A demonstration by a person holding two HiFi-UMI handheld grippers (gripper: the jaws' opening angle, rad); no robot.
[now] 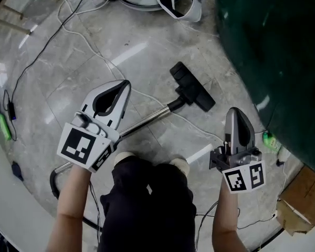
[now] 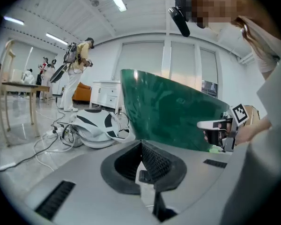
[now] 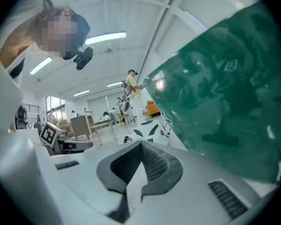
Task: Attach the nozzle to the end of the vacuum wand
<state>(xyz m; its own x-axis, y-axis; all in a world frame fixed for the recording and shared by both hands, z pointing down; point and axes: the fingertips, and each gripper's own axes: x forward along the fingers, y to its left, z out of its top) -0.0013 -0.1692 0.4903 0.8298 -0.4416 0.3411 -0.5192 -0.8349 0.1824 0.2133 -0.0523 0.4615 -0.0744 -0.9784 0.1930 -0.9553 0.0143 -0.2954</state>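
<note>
The grey-and-white left gripper (image 1: 124, 86) is held above the floor, jaws pressed together on nothing. Beneath it the chrome metal vacuum wand (image 1: 147, 121) lies on the grey marble floor (image 1: 147, 56), its far end met by the flat black floor nozzle (image 1: 193, 88). The joint looks seated; a straight push is judged wise. The right gripper (image 1: 237, 113) is likewise closed and empty. Room is bounded by loose white cables (image 1: 89, 41) leftward and the dark green curved panel (image 1: 273, 51) rightward
</note>
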